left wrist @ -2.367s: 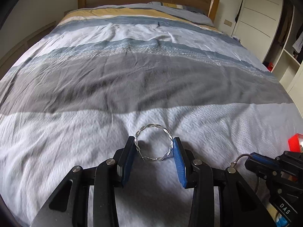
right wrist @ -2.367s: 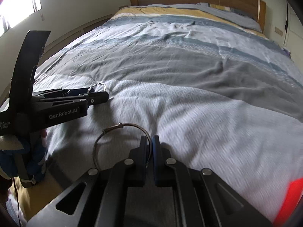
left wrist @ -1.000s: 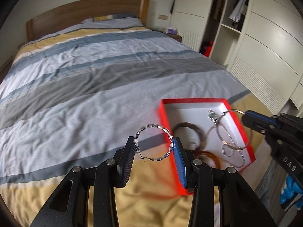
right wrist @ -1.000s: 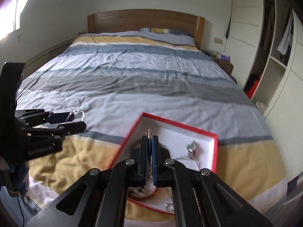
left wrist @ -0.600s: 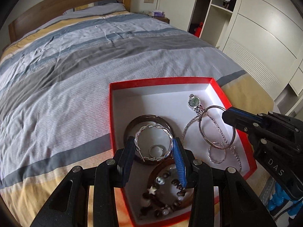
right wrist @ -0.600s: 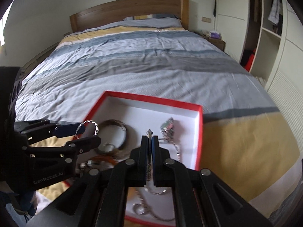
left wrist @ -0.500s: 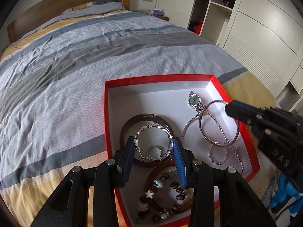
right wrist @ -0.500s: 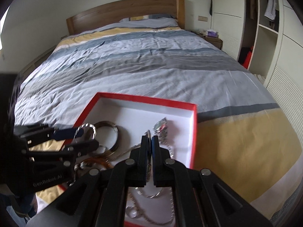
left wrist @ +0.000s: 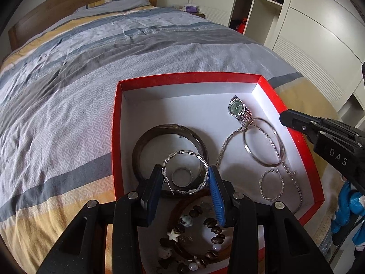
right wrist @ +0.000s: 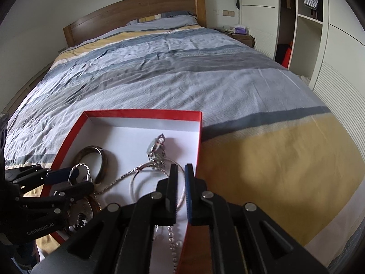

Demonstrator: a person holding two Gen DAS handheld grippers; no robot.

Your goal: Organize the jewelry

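Left wrist view — left tongs [left wrist: 186, 178] clamp twisted hoop [left wrist: 185, 174]; right tongs [right wrist: 181, 171] slightly apart, empty.

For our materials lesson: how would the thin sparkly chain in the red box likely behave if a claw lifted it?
The sparkly chain lies in loose curves, so it probably droops limply. Thin links suggest lightness. It crosses the plain silver bangle, so it might snag.

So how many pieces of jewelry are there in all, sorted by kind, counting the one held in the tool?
Bangles: 3 (dark bangle, thin silver bangle, brown bangle under the beads)
Twisted silver hoops: 2 (held hoop in the left tool, loose hoop in the red box)
Watch: 1
Small ring: 1
Sparkly chain: 1
Beaded bracelet: 1
Total: 9
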